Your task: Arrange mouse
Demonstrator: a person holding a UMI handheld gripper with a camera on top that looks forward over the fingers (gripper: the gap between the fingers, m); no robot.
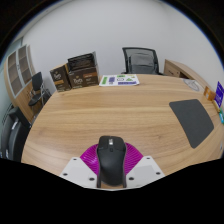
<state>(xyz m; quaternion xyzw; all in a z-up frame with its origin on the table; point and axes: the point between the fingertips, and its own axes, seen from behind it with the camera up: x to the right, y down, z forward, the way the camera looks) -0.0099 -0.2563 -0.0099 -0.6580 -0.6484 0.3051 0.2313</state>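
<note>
**Desk:** What's in the shot?

**Photographer:** A black computer mouse (110, 160) sits between the fingers of a handheld gripper (110, 170), its magenta pads (92, 158) close against both flanks. The fingers look drawn in narrow on the mouse and appear to hold it, over the near edge of a rounded, pale wood-grain table (110, 110).

**Desk:** And the mouse mat?

**Photographer:** A dark grey mouse pad (190, 118), flat and rectangular with rounded corners, lies well apart from the mouse, off to its right and farther across the table. Beyond the mouse, at the far edge, lies a sheet of printed paper (122, 80), with a black office chair (140, 62) behind it.

**Desk:** How will the mouse handle?

**Photographer:** My guess is light and rigid: a smooth, domed plastic shell that could slip if pinched on its curved top. The straight flanks, where the pads sit now, look like the safest hold. The matte pad should offer more friction than the wood.
</note>
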